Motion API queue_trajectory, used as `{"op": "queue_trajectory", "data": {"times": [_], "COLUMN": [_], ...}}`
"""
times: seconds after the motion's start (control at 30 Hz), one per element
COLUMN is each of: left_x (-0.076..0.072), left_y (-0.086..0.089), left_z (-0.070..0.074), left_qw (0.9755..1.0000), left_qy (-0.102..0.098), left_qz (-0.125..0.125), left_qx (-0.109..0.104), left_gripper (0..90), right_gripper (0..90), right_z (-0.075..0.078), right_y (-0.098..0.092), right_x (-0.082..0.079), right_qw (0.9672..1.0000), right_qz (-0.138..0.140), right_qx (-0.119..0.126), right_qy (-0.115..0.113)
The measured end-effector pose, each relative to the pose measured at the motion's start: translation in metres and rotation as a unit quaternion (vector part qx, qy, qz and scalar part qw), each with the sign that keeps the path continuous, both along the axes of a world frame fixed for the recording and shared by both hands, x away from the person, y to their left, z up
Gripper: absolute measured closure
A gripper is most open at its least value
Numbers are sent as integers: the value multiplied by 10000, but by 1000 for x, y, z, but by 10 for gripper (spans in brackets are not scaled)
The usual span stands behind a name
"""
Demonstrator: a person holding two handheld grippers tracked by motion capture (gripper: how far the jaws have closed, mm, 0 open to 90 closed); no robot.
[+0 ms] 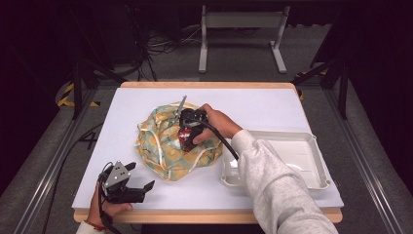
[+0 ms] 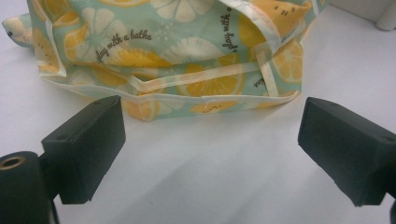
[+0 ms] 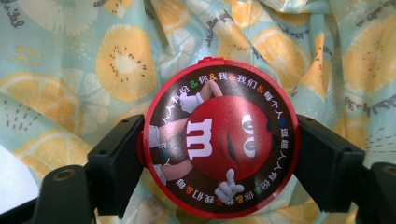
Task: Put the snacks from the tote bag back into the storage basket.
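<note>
A crumpled cloth bag of pale green fabric printed with orange and lemon slices and edged in cream tape [image 1: 174,141] lies heaped near the middle of the white-covered surface [image 1: 253,107], slightly toward its left edge. Above the bag, the right tongs [image 1: 186,140] grip a round red candy tin with a red cartoon character and a ring of small lettering on its lid [image 3: 220,137]. In the right gripper view the two black jaws press against opposite sides of the tin's rim, closed only as far as the tin allows, with the printed fabric just behind it. The right hand [image 1: 216,124] holds these tongs from the far side of the bag, the pale grey sleeve [image 1: 277,187] reaching in from the near right.

The left tongs [image 1: 139,181] sit low near the near left corner of the surface, held by the left hand [image 1: 104,207] at the near edge. Their jaws stand wide apart with nothing between them; in the left gripper view they point at the bag's near hem, which lies a little apart from them on the bare white cover.

A shallow white rectangular plastic tray [image 1: 314,156] rests by the right edge of the surface, just beside the bag, partly covered by the sleeve.
</note>
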State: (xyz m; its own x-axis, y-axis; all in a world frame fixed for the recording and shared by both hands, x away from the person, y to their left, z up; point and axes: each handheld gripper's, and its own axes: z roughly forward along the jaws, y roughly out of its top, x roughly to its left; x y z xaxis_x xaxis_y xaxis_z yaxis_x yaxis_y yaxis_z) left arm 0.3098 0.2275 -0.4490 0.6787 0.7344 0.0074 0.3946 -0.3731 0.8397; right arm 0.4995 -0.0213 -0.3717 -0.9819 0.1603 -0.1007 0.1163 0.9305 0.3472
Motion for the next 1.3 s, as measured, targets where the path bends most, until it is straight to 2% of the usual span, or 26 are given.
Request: {"op": "queue_trajectory", "data": {"times": [0.13,0.2,0.37,0.67,0.93,1.3], "left_x": [0,0,0,-1,-2,-3], "left_y": [1,0,0,1,2,2], "left_z": [-1,-1,-1,0,2,2], "left_qw": [10000,10000,10000,10000,9998,9998], "left_qy": [34,24,-21,-71,-166,-187], "left_qz": [13,-1,-2,40,88,108], "left_qx": [-32,63,37,-15,-56,-25], "left_gripper": [83,83,84,84,86,86], "right_gripper": [237,237,237,238,238,238], "right_z": [3,8,20,36,45,65], "right_y": [2,2,0,-6,-10,-25], "right_x": [-2,-4,-8,-16,-21,-33], "right_qw": [10000,9998,9992,9988,9988,9981], "right_qz": [92,117,131,169,182,276], "right_qx": [-29,62,261,318,216,237], "right_qy": [-12,-112,-268,-328,-404,-494]}}
